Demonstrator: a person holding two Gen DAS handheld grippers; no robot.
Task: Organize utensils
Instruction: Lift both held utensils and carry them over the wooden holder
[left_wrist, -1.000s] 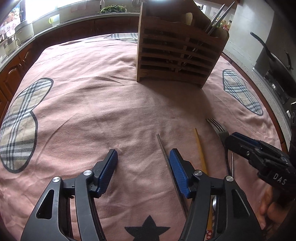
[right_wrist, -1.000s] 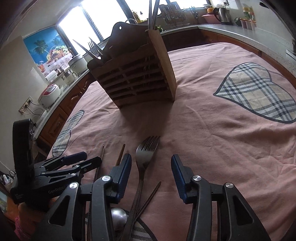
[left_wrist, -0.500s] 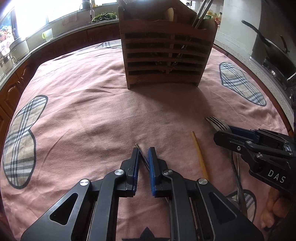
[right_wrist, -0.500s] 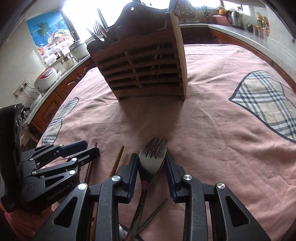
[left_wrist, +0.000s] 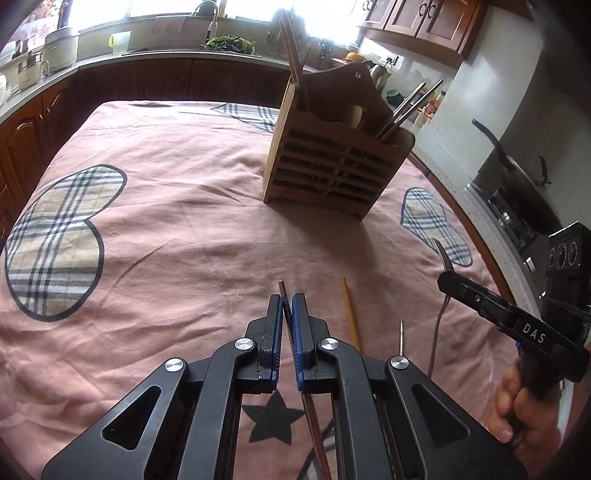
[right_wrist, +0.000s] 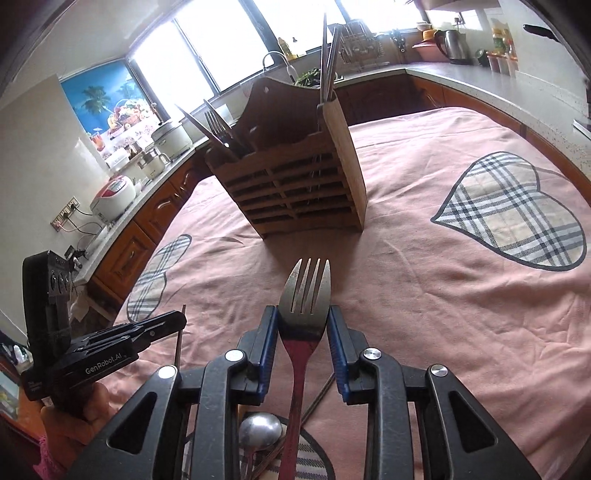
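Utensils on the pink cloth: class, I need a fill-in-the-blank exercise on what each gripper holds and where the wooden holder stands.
1. The right gripper is shut on a ____.
2. The left gripper is shut on a thin metal ____.
3. The wooden holder stands ____ on the pink cloth.
4. A ____ lies on the cloth below the right gripper, its bowl facing up.

Missing words: fork; chopstick; upright; spoon

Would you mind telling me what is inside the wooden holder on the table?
In the wooden holder, a fork and dark handles lean out at one end, and metal chopsticks stand at the other. Behind the slats, their lower parts are mostly hidden.
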